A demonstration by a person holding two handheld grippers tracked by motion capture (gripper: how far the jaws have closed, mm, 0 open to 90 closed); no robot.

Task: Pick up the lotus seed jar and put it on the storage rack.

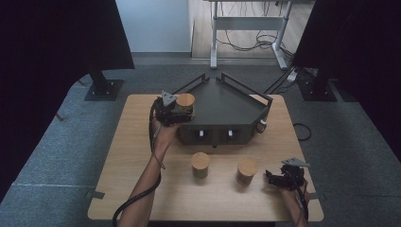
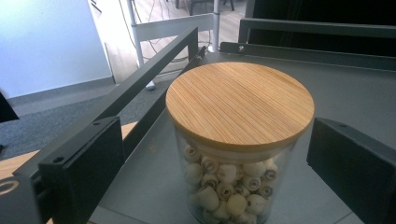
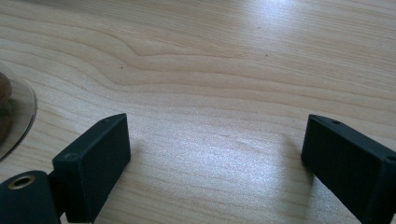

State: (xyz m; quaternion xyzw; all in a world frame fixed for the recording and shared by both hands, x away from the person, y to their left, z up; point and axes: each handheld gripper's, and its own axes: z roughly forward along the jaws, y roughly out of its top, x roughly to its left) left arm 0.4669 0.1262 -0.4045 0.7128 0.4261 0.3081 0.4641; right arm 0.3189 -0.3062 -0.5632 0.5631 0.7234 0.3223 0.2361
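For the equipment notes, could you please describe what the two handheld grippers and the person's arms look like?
Both the left gripper and the right gripper are black, boxy tools, each topped by a grey three-cornered plate. Their jaws are flat, black, rectangular blocks with small screw holes. A black cable trails from each along the forearm. The forearms are bare, with no sleeves in sight.

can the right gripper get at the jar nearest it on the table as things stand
Probably yes. The right gripper rests with open, empty jaws beside the nearest jar, with bare table between them. The other loose jar stands farther left, out of the way.
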